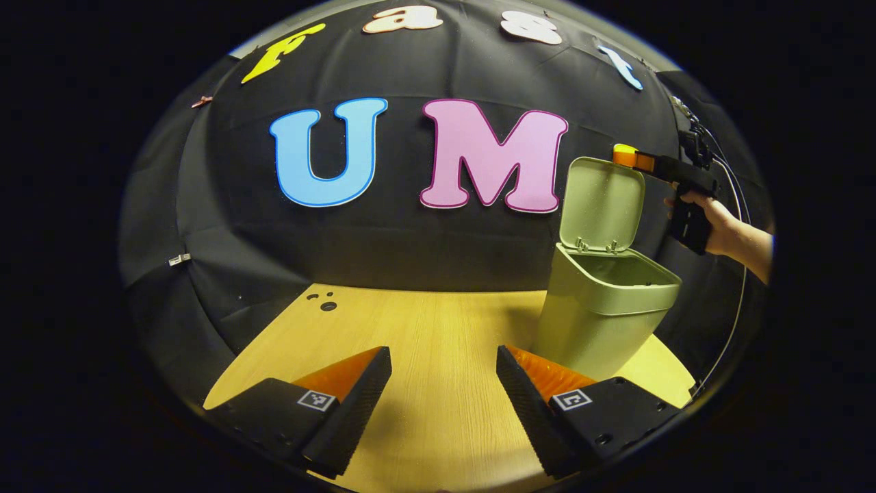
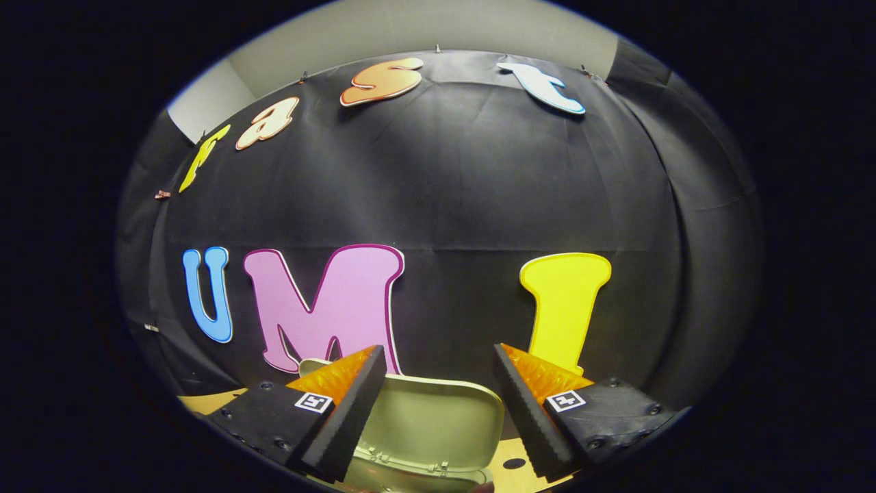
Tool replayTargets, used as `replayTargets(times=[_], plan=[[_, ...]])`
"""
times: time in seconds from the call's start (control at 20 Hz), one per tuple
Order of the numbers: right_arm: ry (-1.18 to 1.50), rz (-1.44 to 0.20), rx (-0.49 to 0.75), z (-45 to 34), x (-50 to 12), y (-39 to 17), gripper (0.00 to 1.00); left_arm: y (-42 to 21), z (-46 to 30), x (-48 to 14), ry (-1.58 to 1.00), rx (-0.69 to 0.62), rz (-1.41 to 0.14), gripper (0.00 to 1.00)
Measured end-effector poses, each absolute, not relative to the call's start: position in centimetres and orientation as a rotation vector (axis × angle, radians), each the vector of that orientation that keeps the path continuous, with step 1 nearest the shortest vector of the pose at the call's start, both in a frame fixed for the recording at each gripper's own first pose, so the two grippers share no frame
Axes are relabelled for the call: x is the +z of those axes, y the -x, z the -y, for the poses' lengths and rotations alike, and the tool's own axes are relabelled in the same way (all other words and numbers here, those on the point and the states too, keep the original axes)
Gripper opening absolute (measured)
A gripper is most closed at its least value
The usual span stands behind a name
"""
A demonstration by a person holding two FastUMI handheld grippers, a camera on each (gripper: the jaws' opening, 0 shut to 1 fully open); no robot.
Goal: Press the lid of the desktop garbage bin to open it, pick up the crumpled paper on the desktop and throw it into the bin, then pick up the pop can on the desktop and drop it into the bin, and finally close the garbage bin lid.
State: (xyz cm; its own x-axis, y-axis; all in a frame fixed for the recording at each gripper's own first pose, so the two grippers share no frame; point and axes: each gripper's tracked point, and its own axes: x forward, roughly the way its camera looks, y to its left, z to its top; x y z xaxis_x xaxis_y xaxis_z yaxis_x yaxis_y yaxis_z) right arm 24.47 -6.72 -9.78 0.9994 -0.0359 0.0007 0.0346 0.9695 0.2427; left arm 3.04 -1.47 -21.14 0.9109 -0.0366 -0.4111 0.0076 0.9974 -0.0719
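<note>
A pale green desktop bin (image 1: 602,311) stands on the wooden table (image 1: 424,383) at the right of the left gripper view, its lid (image 1: 602,205) swung up and upright. My left gripper (image 1: 443,370) hovers open over bare tabletop, left of the bin, nothing between its fingers. Farther off, a hand holds the right gripper (image 1: 633,157) just behind the lid's top edge. In the right gripper view, my right gripper (image 2: 438,383) is open above the raised lid (image 2: 431,424), whose inner face and hinges show between the fingers.
Black cloth walls close the booth behind and beside the table. A few small dark holes (image 1: 327,305) mark the table's far left corner. A cable (image 1: 736,274) hangs down past the hand at the right.
</note>
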Motion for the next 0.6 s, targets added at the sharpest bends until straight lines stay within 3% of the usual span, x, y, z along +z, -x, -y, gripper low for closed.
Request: replayTargets(times=[0.6], plan=[[-0.257, -0.058, 0.037, 4.9, -10.2, -18.5, 0.98, -0.2, 1.7, -20.0, 0.061, -0.035, -0.405, 0.99]])
